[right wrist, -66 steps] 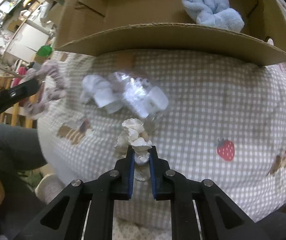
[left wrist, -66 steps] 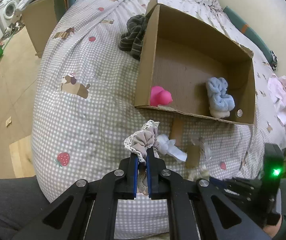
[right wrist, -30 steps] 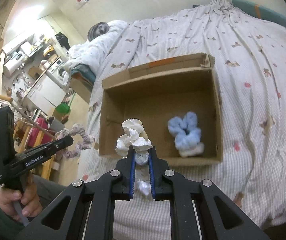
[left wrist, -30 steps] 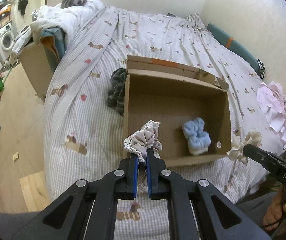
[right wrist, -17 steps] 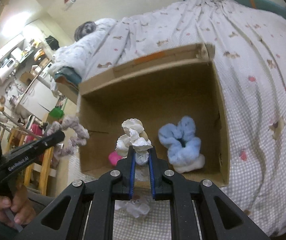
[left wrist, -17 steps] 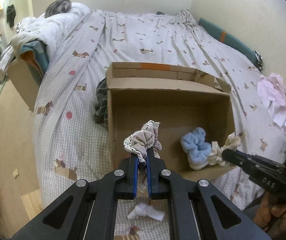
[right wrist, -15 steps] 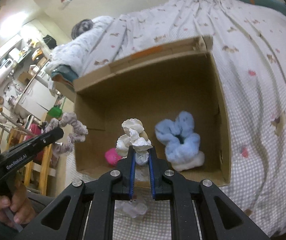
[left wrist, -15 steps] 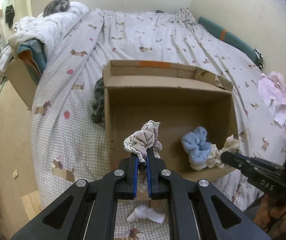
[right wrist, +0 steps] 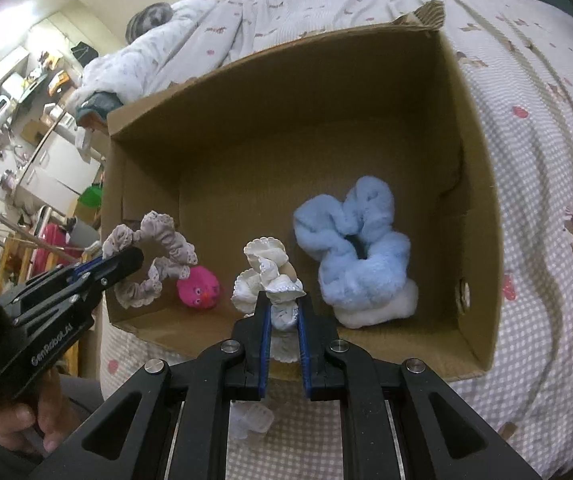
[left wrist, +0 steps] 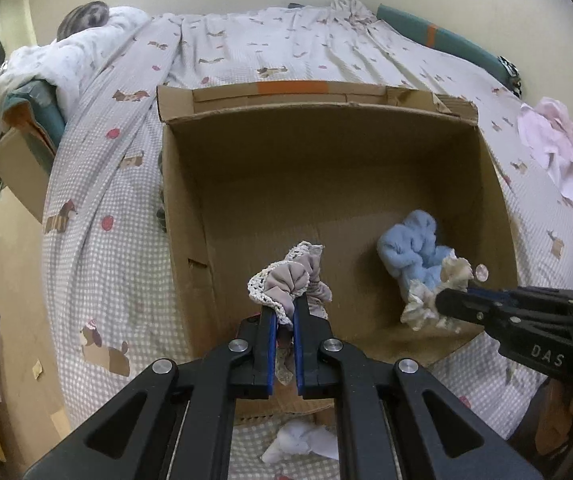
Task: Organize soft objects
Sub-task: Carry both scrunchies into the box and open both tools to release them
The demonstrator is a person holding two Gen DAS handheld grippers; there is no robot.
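Matt corrugated cardboard box (right wrist: 482,216), fluffy plush blue scrunchie (right wrist: 350,240), checked cotton bedsheet (left wrist: 98,240)

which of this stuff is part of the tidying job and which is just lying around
Part of the job:
- cardboard box
- mauve lace scrunchie, held in the left tool
- white scrunchie, held in the right tool
- blue fluffy scrunchie, in the box
- pink plush toy, in the box

Lying about:
- pink cloth on the bed
- white wad in front of the box

Brown cardboard box (right wrist: 482,240) with orange tape strip (left wrist: 292,88); fluffy light-blue scrunchie (right wrist: 354,240); mauve scrunchie, cream lace edging (left wrist: 286,280); white ruffled scrunchie (right wrist: 266,272); hot-pink round toy (right wrist: 200,288); lilac-and-white gingham bedspread, dog and strawberry motifs (left wrist: 98,248); black grippers, blue pads (left wrist: 271,344).
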